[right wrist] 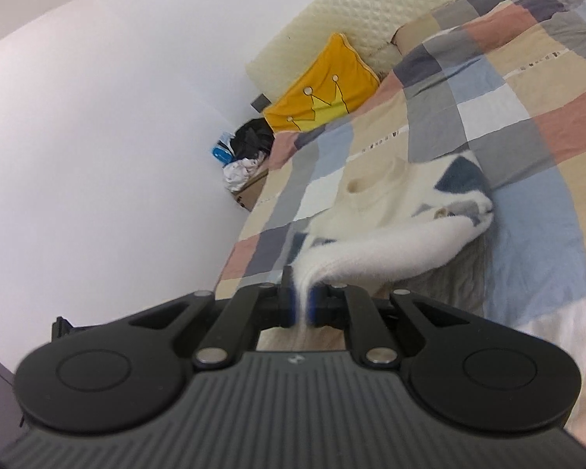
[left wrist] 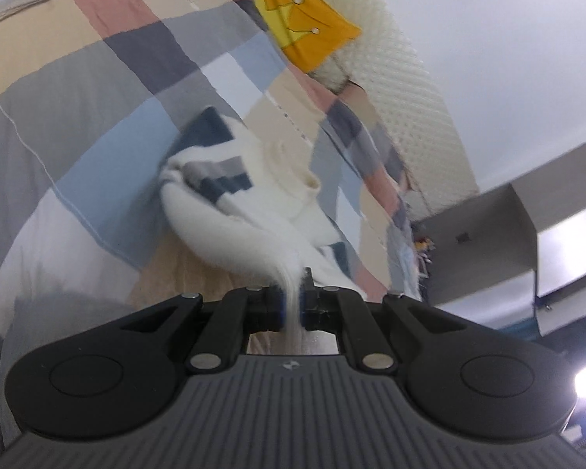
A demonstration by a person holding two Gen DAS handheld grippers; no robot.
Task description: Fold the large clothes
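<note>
A patchwork bedspread (left wrist: 109, 90) of beige, grey, pink, pale blue and white squares covers the bed and fills most of both views; its far edges run out of frame, and in the left wrist view the near part is softened by blur. Along the head of the bed stands a cream quilted headboard (right wrist: 375, 8), with a white wall (right wrist: 97, 97) beside it. On the bedspread lies the white fluffy sweater (right wrist: 390, 211), marked with navy and grey blocks; its body rests on the cover, with the ribbed neck opening facing up, while two gathered parts are drawn up off the bed toward the cameras. How the far side of the garment lies is hidden by its own folds. A yellow cushion (right wrist: 324, 90) with a crown outline leans at the headboard, well apart from the sweater. Beside the bed, against the wall, a dark heap of bags and crumpled items (right wrist: 246, 148) is too small to identify. The left gripper (left wrist: 291, 305) has its jaws pinched tight on a strand of the sweater's fabric, and the right gripper (right wrist: 302, 305) is clamped the same way on another bunched part.
</note>
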